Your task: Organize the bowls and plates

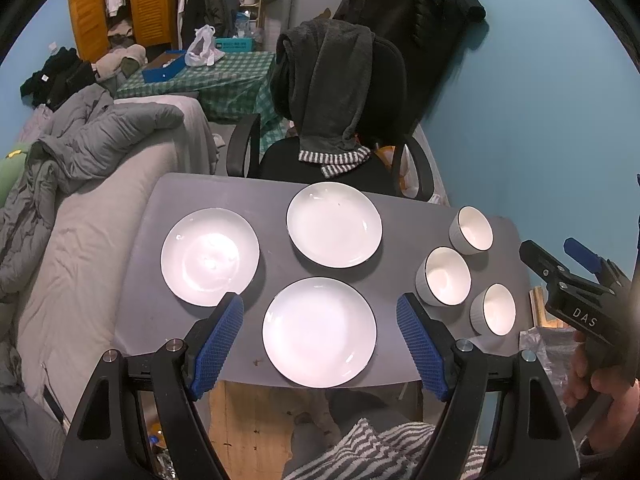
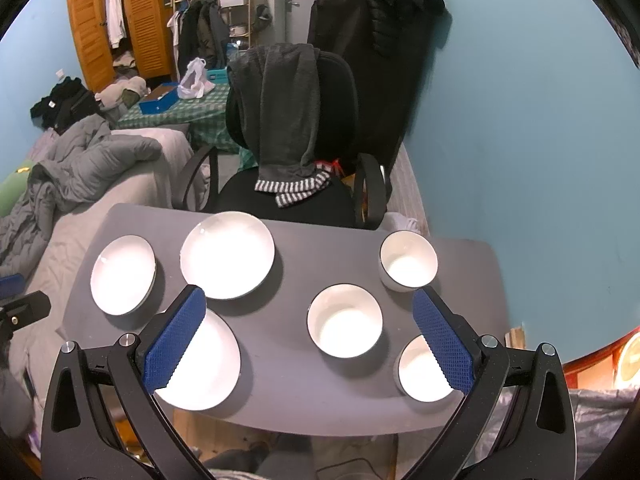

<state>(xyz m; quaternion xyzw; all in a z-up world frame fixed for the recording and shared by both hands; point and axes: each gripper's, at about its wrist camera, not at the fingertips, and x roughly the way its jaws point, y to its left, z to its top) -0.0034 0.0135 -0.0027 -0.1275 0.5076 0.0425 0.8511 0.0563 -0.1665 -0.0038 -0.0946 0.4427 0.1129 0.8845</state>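
Three white plates lie apart on a small grey table [image 1: 168, 320]: a near plate [image 1: 319, 332], a left plate [image 1: 210, 256] and a far plate [image 1: 334, 224]. Three white bowls stand at the right: far bowl [image 1: 471, 230], middle bowl [image 1: 444, 276], near bowl [image 1: 494, 309]. My left gripper [image 1: 320, 308] hovers open above the near plate, holding nothing. My right gripper [image 2: 309, 302] is open and empty above the middle bowl [image 2: 345, 320], with the near bowl [image 2: 426, 372] partly behind its right finger and the far bowl [image 2: 408, 261] beyond. The right view also shows the plates [image 2: 227, 255] [image 2: 122, 275] [image 2: 200, 360].
A black office chair [image 1: 360, 92] draped with a grey towel stands just behind the table. A bed with grey bedding [image 1: 80, 184] runs along the left side. A blue wall [image 1: 540, 120] is at the right. A hand [image 1: 600, 392] holds the right gripper's body [image 1: 576, 292].
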